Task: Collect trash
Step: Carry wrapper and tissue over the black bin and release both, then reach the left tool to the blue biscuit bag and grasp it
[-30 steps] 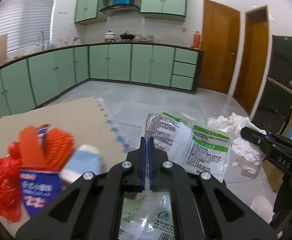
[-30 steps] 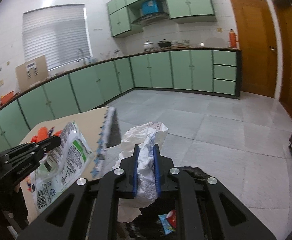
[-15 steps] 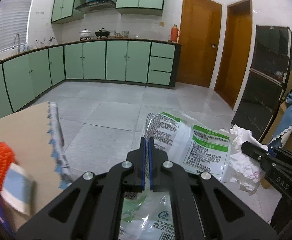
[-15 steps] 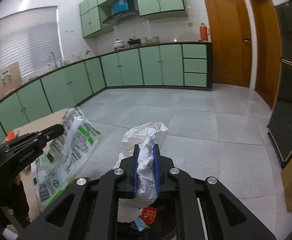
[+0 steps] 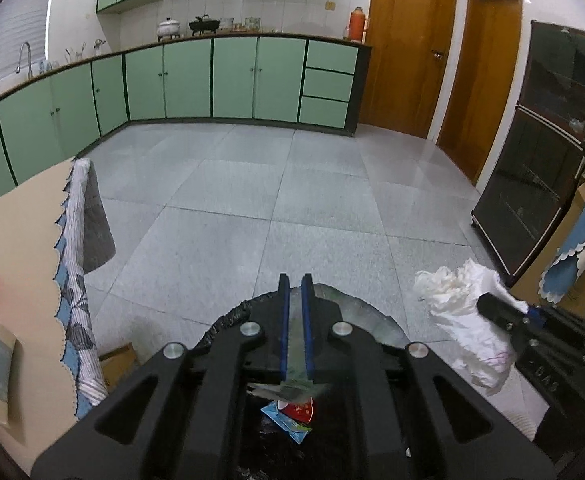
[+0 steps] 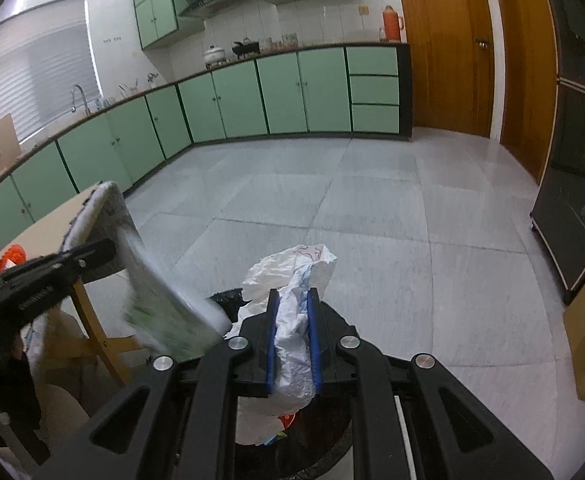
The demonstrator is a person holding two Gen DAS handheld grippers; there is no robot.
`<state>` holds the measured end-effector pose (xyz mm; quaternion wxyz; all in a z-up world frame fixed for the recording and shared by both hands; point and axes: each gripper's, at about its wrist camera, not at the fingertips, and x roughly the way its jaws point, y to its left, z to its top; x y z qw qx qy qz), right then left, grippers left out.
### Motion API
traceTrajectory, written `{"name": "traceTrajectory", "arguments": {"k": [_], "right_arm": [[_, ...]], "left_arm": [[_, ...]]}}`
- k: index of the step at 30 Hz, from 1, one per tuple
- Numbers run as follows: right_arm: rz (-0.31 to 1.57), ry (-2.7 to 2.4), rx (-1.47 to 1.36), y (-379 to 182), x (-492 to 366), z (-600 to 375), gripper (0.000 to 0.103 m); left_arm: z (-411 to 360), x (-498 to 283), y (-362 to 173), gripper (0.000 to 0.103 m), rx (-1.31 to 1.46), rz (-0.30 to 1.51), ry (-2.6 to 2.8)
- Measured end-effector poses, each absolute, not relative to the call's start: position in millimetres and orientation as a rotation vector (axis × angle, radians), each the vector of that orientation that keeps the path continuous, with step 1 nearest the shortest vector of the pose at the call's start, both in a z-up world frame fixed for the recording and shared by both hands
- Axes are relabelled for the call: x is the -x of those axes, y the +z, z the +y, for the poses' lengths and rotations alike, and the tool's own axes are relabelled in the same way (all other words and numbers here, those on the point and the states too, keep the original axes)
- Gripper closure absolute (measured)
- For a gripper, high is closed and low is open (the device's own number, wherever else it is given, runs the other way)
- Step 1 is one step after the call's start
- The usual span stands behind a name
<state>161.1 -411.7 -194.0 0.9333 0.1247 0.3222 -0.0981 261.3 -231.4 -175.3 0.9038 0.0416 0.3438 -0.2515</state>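
The right wrist view catches a blurred green-and-white plastic packet [image 6: 172, 312] beside the left hand-held gripper [image 6: 106, 250], over the black-lined trash bin [image 6: 228, 298]; in the left wrist view it is only a smeared greenish strip [image 5: 295, 364] between the blue pads. The left hand-held gripper [image 5: 294, 280] is narrow, its jaws opening, with that strip between them. The left view alone shows the tabletop [image 5: 16, 236] edge and red and blue wrappers [image 5: 294, 414] down in the bin. The right hand-held gripper [image 6: 293, 294] clamps a crumpled white plastic bag [image 6: 296, 280], held above the bin.
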Motion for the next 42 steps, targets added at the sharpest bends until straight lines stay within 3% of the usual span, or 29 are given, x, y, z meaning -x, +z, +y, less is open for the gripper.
{"name": "traceTrajectory", "arguments": {"k": [6,9,11,14,16,18,21,34,42], "right_arm": [[0.689,-0.183,-0.262,-203.7,-165.9,-410.5,0.085],[0.710,-0.165,-0.253,-206.9,-169.3,-403.4,0.070],[0.713,-0.162,-0.246,-206.6,-170.1,-398.9,0.063],[0.700,-0.163,-0.254,-200.9,-167.5,-392.7,0.050],[0.682,-0.169,-0.255,-193.3,-164.5,-387.4,0.031],[0.660,-0.170,-0.249,-183.8,-161.3,-378.4,0.019],[0.623,-0.140,-0.229,-165.5,-159.1,-358.7,0.008],[0.539,0.050,-0.187,-129.0,-168.4,-250.4,0.006],[0.543,0.155,-0.140,-133.0,-167.7,-199.1,0.006]], "left_arm": [[-218.4,-258.6,-165.1,0.097,-0.067,0.705,-0.522],[-208.5,-253.2,-154.6,0.089,-0.076,0.667,-0.507],[-201.7,-249.0,-147.4,0.077,-0.074,0.644,-0.492],[-186.2,-246.9,-138.2,0.072,-0.053,0.635,-0.473],[-172.7,-243.4,-132.3,0.064,-0.040,0.623,-0.456],[-160.2,-237.8,-126.5,0.056,-0.040,0.605,-0.436],[-139.1,-228.6,-118.5,0.042,-0.041,0.582,-0.400],[-13.4,-190.2,-104.9,0.029,-0.055,0.553,-0.118],[37.8,-171.7,-123.4,0.028,-0.025,0.603,-0.039]]}}
